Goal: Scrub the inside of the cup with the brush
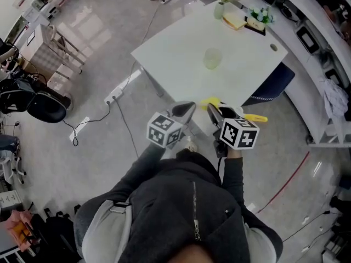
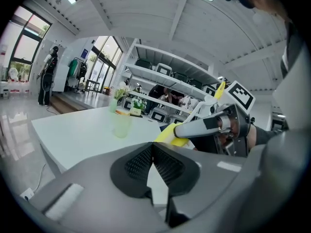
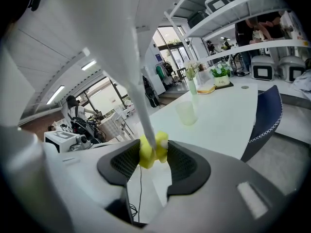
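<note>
Lining up on the cup [image 1: 213, 58] is the step in hand, as we judge it. The cup stands upright on the white bench [image 1: 175, 48] with its mouth up, so its long axis is vertical and the way in is from above.

Both claws hang on our side of the cup, out past the bench's near corner and well apart from the cup. The right claw [image 3: 154, 152] lies almost straight in line with the cup and looks a little nearer to it. The left claw [image 2: 153, 147] sits off to the cup's left as we face it, its jaws pressed together with nothing between them.

The right claw's jaws are clamped on the yellow end of the brush [image 3: 145, 123]. Its white shaft slants up and back, away from the cup, passing close over the claw. The brush's long axis therefore leans away from the cup, not toward its mouth, and we cannot tell which end carries the bristles.

We reckon the brush must be tipped until its working end points down along the cup's axis. The empty left claw is free to steady the cup's wall. Scrubbing has not begun.
</note>
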A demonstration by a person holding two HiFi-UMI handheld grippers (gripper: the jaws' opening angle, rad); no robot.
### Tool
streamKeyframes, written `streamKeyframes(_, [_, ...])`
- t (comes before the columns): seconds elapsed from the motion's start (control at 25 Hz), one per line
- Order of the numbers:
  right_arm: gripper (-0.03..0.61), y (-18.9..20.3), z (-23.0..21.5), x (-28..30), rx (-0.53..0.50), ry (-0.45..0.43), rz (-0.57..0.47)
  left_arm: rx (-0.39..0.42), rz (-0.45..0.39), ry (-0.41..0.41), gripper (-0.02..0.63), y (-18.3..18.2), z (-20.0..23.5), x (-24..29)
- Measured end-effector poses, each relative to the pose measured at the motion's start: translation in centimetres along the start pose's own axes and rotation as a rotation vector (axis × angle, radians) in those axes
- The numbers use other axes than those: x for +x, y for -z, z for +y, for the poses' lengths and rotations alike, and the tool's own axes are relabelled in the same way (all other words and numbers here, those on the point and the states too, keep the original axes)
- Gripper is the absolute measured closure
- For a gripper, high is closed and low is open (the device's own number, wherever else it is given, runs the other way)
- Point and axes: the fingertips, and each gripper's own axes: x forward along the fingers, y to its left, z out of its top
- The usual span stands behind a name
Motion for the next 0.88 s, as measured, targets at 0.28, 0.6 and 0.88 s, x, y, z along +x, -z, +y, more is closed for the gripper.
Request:
streamKeyframes(0.28, [0.402,-1.0,-0.7,1.9,-0.023,0.003,-0.001,-0.003,-0.013,0.015,0.606,0.0,1.0,1.6])
streamKeyframes(0.6, [0.402,-0.7,-0.5,2.5,-0.010,0.026,0.018,-0.028,0.001,0.041,0.606,0.4,1.4,1.9])
streamKeyframes(0.88, [0.402,-1.7,-1.0,3.7,0.020,0.055,0.008,-0.014,0.029,0.074,0.606,-0.3,2.8,2.7])
